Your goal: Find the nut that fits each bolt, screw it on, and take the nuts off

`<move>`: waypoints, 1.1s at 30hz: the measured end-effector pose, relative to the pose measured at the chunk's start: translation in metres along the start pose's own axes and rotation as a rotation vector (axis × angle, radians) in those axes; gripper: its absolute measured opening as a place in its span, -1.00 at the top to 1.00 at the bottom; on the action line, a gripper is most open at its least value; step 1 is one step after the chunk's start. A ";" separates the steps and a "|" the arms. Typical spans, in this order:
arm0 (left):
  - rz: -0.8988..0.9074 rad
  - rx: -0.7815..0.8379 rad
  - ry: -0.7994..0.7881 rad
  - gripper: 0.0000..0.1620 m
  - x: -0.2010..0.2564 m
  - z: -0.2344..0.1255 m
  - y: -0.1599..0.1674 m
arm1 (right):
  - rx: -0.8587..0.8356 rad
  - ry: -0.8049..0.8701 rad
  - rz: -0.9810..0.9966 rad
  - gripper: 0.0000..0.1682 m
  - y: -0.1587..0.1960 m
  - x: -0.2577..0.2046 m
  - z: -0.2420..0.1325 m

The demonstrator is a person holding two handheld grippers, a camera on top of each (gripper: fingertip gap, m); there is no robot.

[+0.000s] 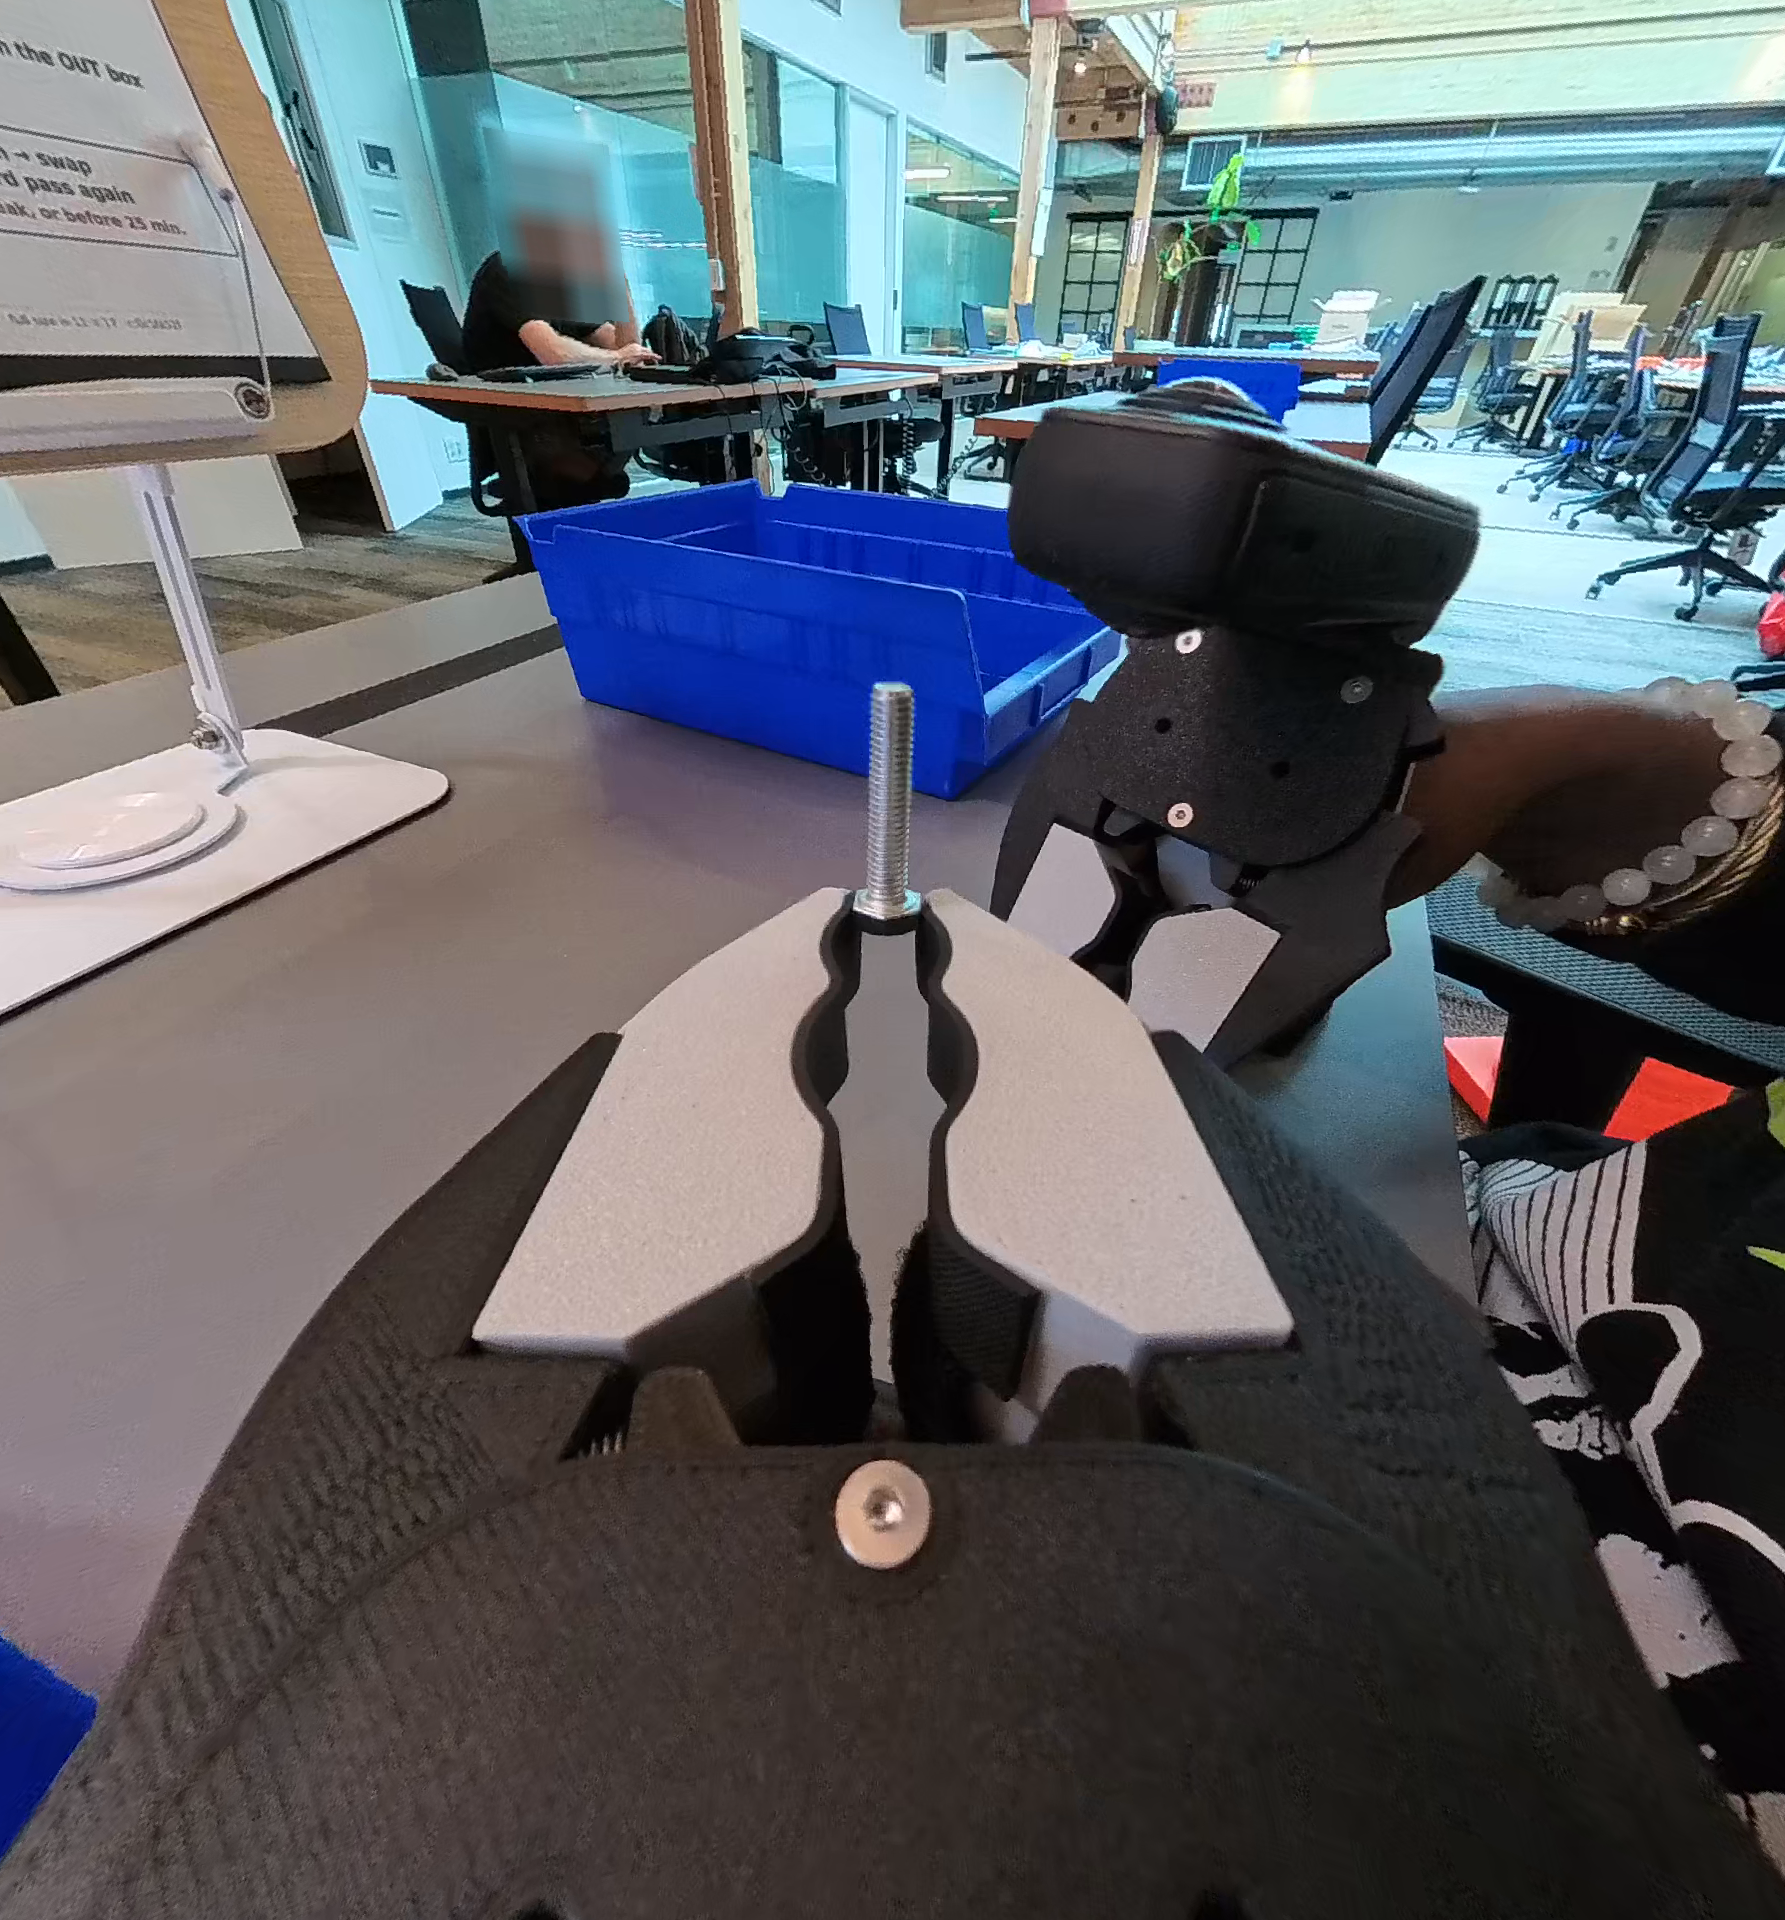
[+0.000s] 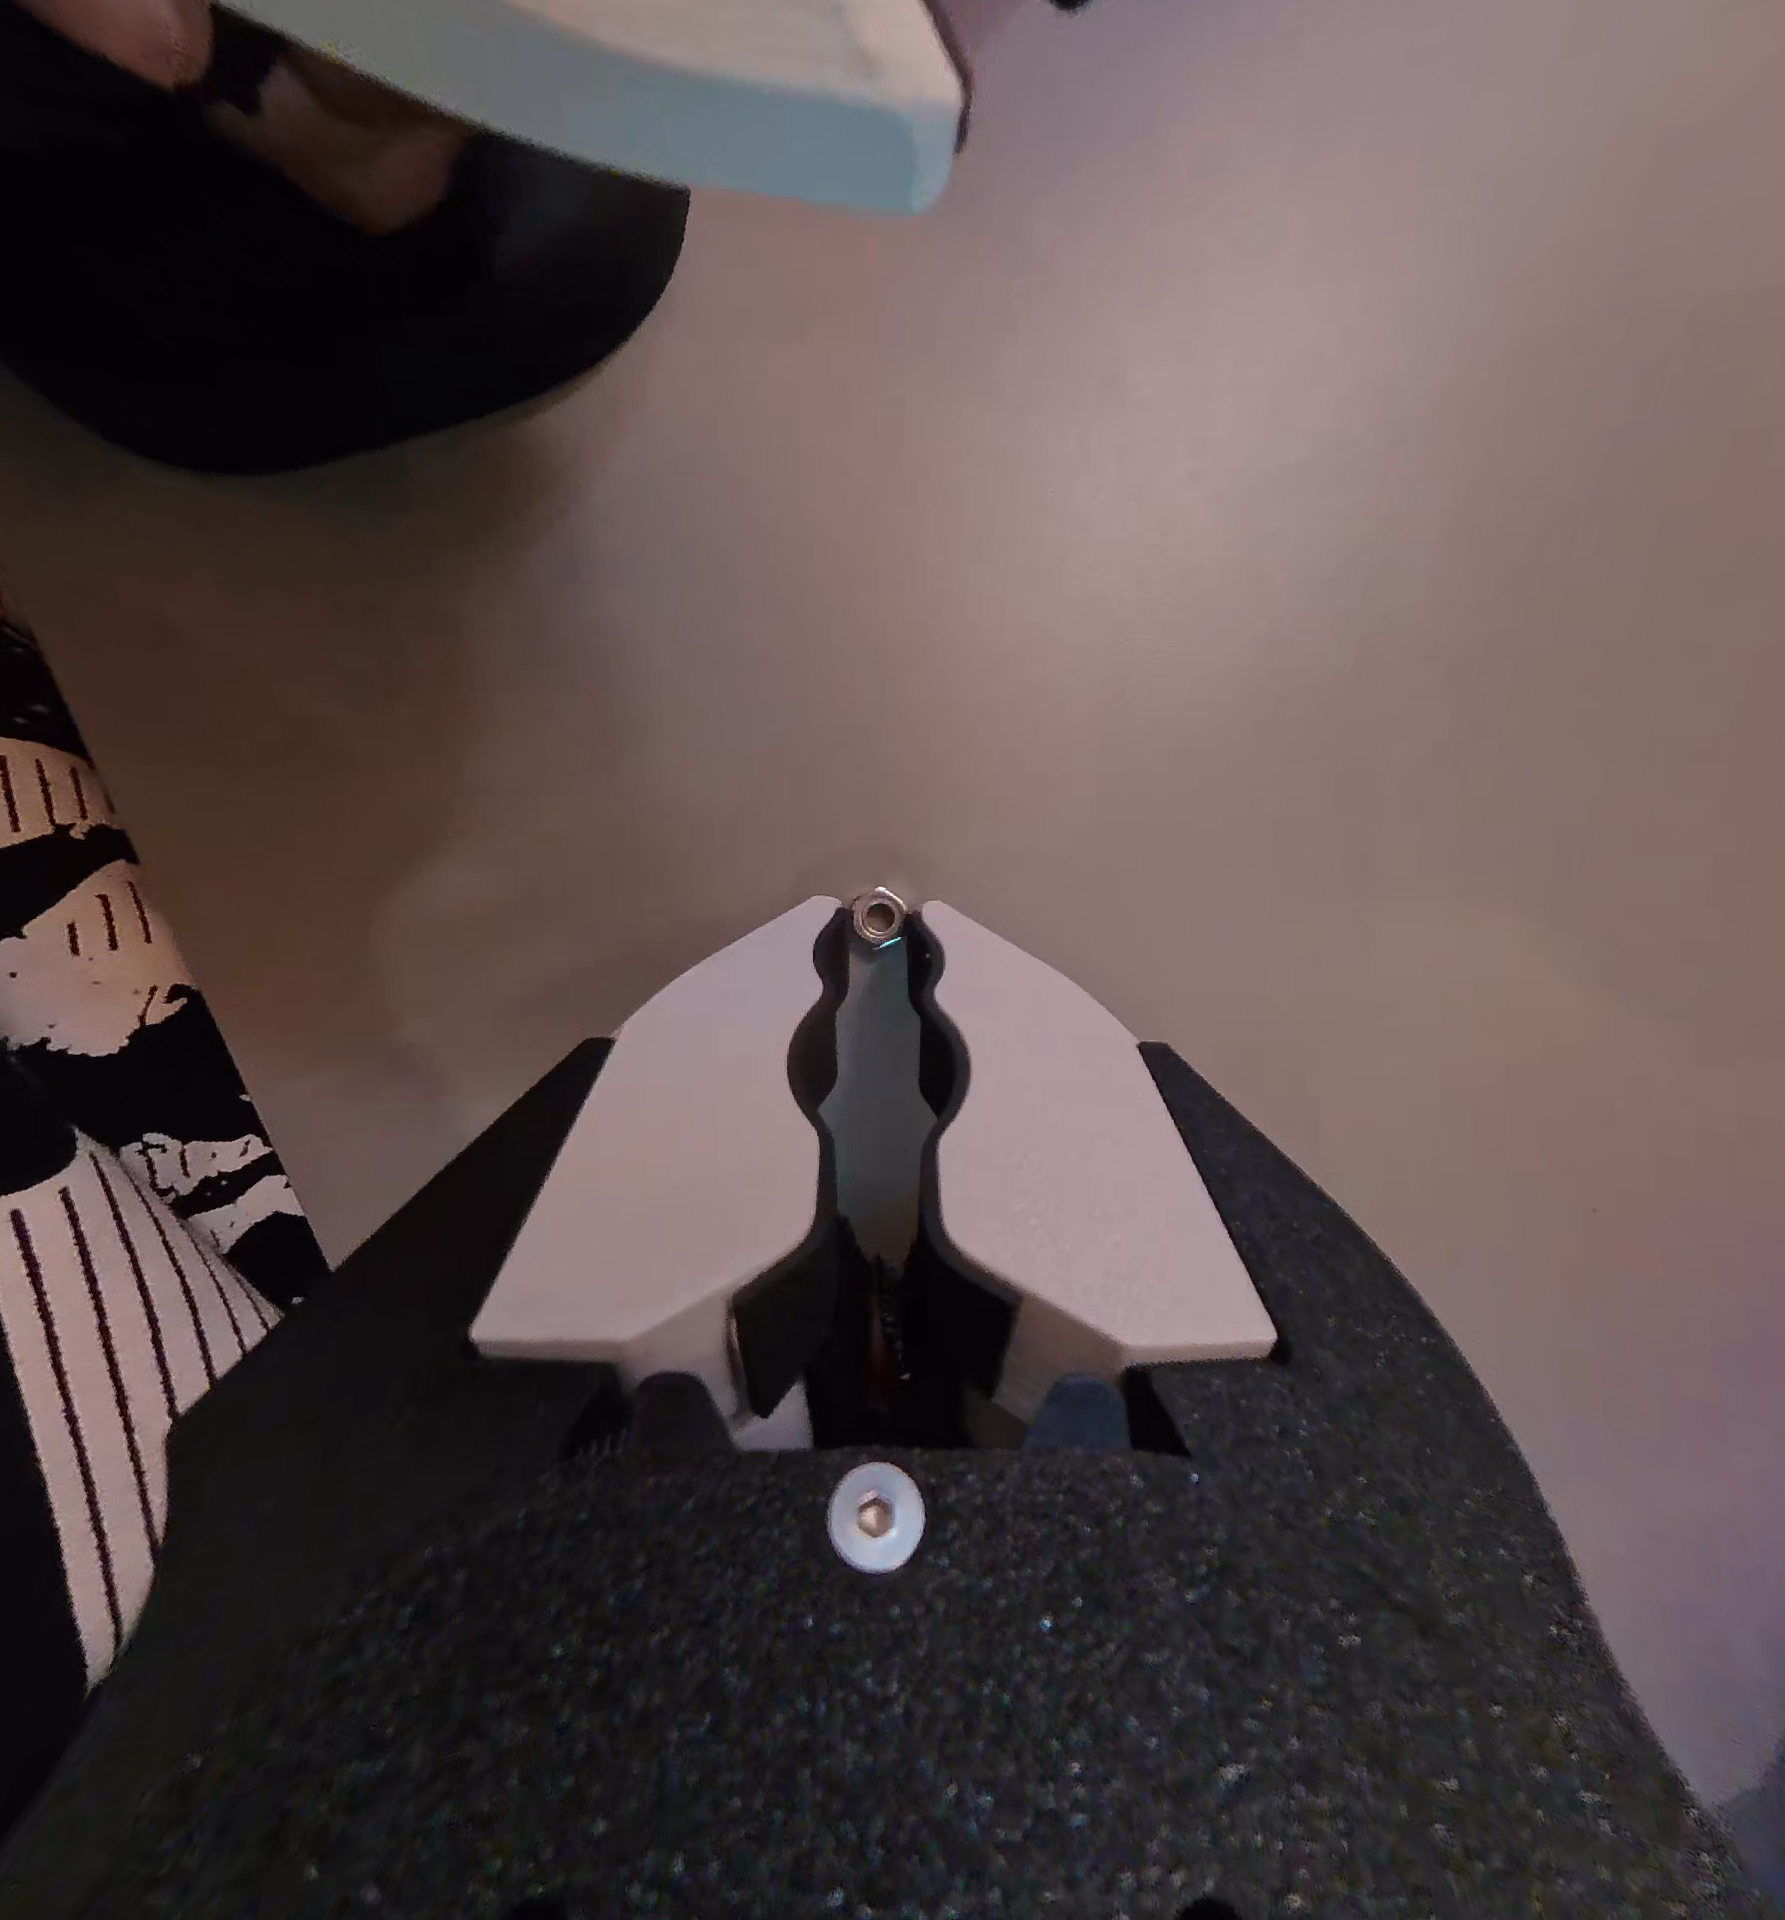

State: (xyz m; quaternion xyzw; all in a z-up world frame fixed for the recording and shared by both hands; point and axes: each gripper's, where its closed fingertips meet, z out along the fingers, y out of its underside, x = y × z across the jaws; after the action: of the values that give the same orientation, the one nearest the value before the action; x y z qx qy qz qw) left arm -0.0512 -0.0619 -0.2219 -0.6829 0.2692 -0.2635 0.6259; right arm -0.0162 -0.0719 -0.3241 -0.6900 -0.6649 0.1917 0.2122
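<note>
Claw tips of the left claw point(image 1: 889, 914) are clamped on an upright bolt point(image 1: 890, 800), a small nut point(image 2: 876, 918) is pinched in the right claw point(image 2: 876, 921) above the tabletop point(image 2: 1283, 623), so matching is judged underway, with alignment over the thread needed next.

Open-plan office. Ahead of my left tongs: rows of desks point(image 1: 1023, 364) and black mesh chairs point(image 1: 1698, 457), glass-walled rooms point(image 1: 597, 187) behind, person point(image 1: 545, 332) typing at desk. Grey worktable point(image 1: 244, 1091) under my tongs; blue parts bin point(image 1: 815, 634) just ahead.
</note>
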 end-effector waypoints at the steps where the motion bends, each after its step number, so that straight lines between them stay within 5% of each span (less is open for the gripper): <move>1: 0.002 -0.004 0.004 0.87 0.001 0.000 0.001 | 0.004 -0.008 -0.004 0.88 0.000 0.000 0.000; 5: 0.005 -0.006 0.057 0.87 0.007 0.000 0.001 | 0.098 -0.112 -0.102 0.88 -0.010 -0.002 -0.017; 14: 0.015 -0.038 0.247 0.88 0.030 -0.002 0.007 | 0.369 -0.358 -0.532 0.88 -0.087 -0.017 -0.127; 22: 0.038 -0.063 0.306 0.88 0.039 -0.002 0.011 | 0.226 -0.471 -0.785 0.88 -0.102 -0.031 -0.112; 33: 0.047 -0.078 0.318 0.88 0.042 -0.001 0.013 | 0.138 -0.489 -0.834 0.88 -0.098 -0.030 -0.103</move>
State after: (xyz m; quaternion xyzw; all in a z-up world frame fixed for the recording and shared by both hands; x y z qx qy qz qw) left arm -0.0226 -0.0929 -0.2339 -0.6499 0.3910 -0.3429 0.5543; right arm -0.0429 -0.1029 -0.1849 -0.2839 -0.9007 0.2906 0.1540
